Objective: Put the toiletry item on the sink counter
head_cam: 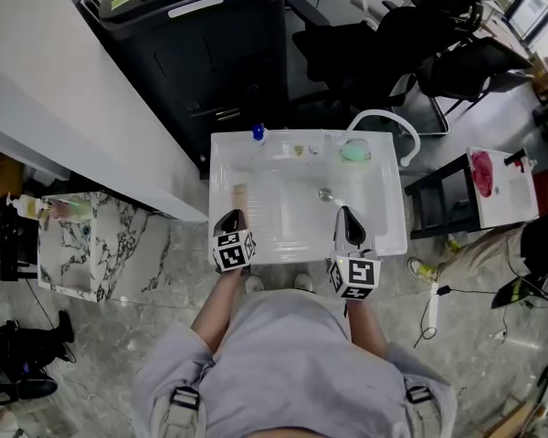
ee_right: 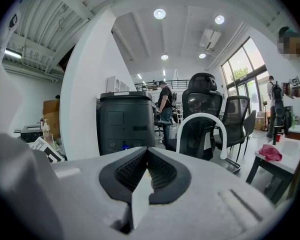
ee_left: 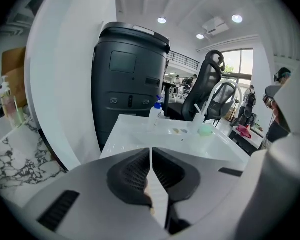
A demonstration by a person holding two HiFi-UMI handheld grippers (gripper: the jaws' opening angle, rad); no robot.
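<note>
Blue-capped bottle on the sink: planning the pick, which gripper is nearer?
Left. The left gripper is at the sink's front edge, nearly in line with the bottle; the right gripper is farther right.

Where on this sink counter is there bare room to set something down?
Best bare strip: the sink counter's right rim, from the green item forward to the right gripper. The left rim is free only between the blue-capped bottle and the tan item. The back ledge is crowded: bottle, small bits, green item, faucet.
</note>
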